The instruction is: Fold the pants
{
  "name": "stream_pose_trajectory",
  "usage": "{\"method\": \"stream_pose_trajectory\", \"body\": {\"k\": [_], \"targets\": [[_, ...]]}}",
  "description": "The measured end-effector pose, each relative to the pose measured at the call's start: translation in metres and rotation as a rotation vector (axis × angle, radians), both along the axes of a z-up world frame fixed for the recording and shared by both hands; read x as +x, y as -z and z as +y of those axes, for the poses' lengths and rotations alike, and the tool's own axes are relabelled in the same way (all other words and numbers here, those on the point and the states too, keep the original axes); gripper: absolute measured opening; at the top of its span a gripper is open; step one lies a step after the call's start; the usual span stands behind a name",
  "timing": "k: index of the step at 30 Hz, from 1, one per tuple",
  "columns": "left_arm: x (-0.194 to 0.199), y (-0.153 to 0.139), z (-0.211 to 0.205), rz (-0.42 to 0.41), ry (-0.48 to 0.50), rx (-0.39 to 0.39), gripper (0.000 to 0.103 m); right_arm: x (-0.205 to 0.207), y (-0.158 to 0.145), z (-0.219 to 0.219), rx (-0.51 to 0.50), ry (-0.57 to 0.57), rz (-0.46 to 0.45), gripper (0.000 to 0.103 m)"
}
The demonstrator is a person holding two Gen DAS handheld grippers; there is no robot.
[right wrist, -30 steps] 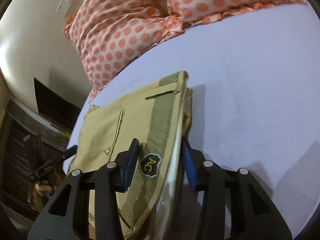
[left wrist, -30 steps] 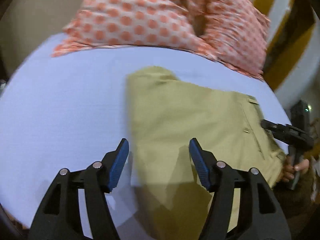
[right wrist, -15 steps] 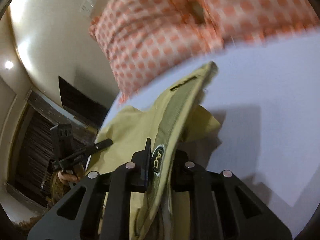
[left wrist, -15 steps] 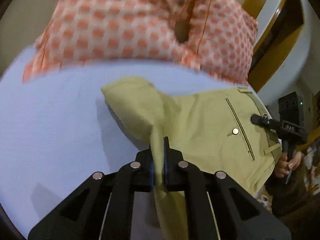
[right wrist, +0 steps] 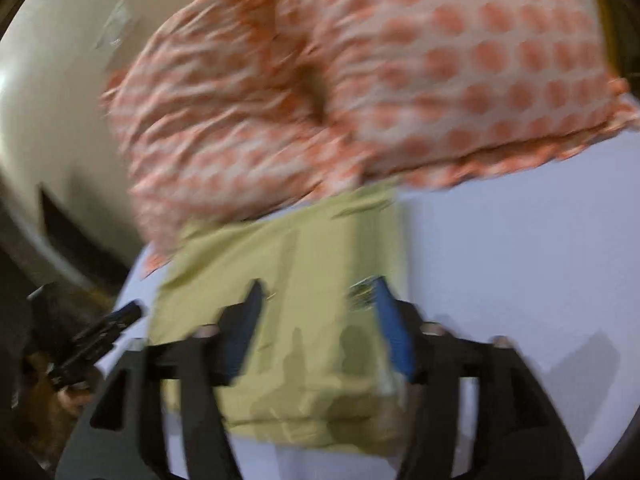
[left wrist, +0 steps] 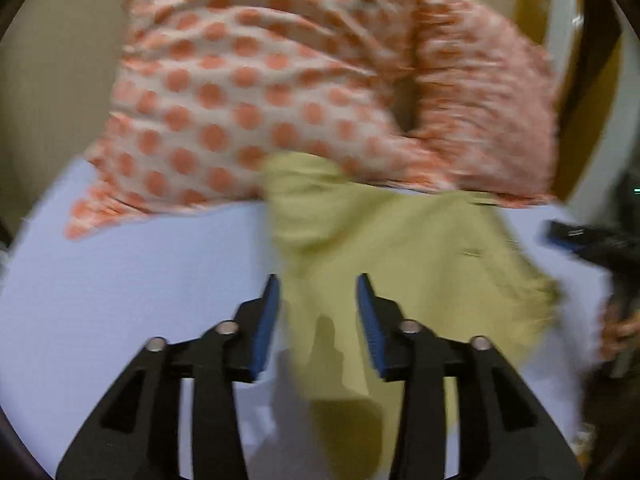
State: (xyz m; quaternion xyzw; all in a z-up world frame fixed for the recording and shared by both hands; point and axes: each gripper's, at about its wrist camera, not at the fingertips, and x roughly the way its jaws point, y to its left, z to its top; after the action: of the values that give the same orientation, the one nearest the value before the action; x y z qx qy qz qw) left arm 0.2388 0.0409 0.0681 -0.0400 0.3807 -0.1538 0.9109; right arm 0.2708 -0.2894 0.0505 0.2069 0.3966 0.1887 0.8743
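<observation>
The olive-yellow pants (left wrist: 392,248) lie folded on the pale lilac bed sheet (left wrist: 140,280), their far edge against the pillows. My left gripper (left wrist: 318,312) is open just above their near left edge, holding nothing. In the right wrist view the pants (right wrist: 304,264) form a rough rectangle with the waistband on the right. My right gripper (right wrist: 320,320) is open over their near part, holding nothing. Both views are blurred by motion. My right gripper also shows in the left wrist view (left wrist: 588,240), and my left gripper in the right wrist view (right wrist: 96,336).
Two orange-dotted pillows (left wrist: 280,80) lie at the head of the bed, also seen in the right wrist view (right wrist: 360,80). A beige wall (right wrist: 52,100) stands behind. The bed sheet (right wrist: 520,260) extends to the right of the pants.
Both grippers were shut on the pants half a second ago, lifting and carrying them toward the pillows. Both have now opened and let go; the pants lie folded nearer the pillows.
</observation>
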Motion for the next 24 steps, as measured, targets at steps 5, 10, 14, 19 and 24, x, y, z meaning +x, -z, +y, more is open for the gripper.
{"method": "stream_pose_trajectory", "body": {"k": [5, 10, 14, 19, 24], "targets": [[0.016, 0.041, -0.034, 0.152, 0.038, 0.037, 0.057, 0.01, 0.028, 0.035, -0.142, -0.008, 0.116, 0.088], [-0.035, 0.017, -0.041, 0.113, 0.041, 0.062, 0.076, -0.046, 0.0, 0.052, -0.333, 0.04, 0.038, 0.094], [-0.106, 0.014, -0.028, 0.076, -0.024, 0.118, 0.101, -0.136, -0.009, 0.079, -0.464, 0.055, -0.074, 0.102], [-0.163, 0.036, -0.016, 0.119, -0.054, 0.108, 0.101, -0.173, 0.025, 0.113, -0.493, 0.052, -0.008, 0.102], [-0.17, 0.054, -0.014, 0.132, -0.117, 0.163, 0.101, -0.18, 0.05, 0.125, -0.512, 0.079, 0.051, 0.102]]}}
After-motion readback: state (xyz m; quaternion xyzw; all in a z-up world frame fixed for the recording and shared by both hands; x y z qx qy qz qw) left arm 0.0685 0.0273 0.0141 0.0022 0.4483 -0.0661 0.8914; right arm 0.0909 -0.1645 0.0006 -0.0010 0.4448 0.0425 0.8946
